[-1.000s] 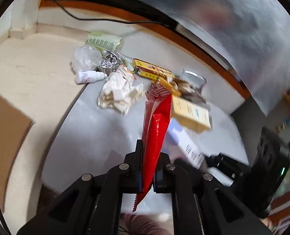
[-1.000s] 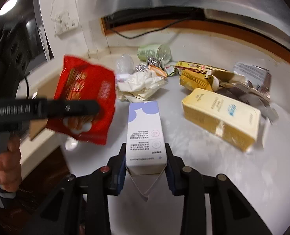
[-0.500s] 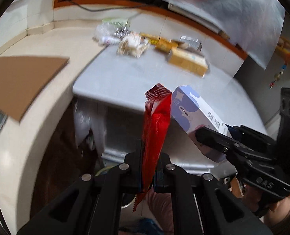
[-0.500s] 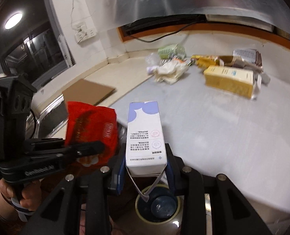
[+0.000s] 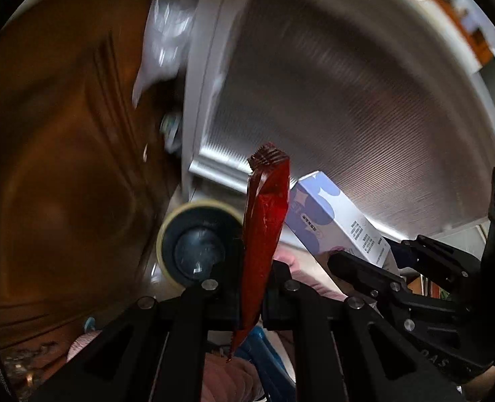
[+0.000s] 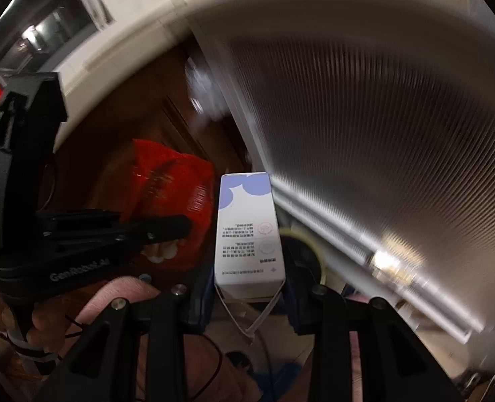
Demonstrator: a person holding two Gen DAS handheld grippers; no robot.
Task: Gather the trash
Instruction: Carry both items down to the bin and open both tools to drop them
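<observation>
My left gripper (image 5: 250, 296) is shut on a red snack wrapper (image 5: 264, 221), held edge-on above the floor. The wrapper also shows in the right wrist view (image 6: 170, 197), pinched in the left gripper (image 6: 183, 227). My right gripper (image 6: 249, 296) is shut on a white and lilac carton (image 6: 247, 231), which also shows in the left wrist view (image 5: 334, 221) beside the wrapper. A round bin (image 5: 193, 244) with a yellowish rim and dark inside stands on the floor just left of the wrapper. In the right wrist view its rim (image 6: 301, 234) peeks out behind the carton.
A ribbed white cabinet front (image 5: 347, 100) fills the upper right of both views. A brown wooden door (image 5: 63, 167) stands to the left. A clear plastic bag (image 5: 167, 33) hangs at the cabinet's edge. The person's hand (image 6: 13, 328) holds the left gripper.
Both grippers have swung down from the tabletop toward the floor, each holding its item. The table trash has left view and the bin now sits close below them.
</observation>
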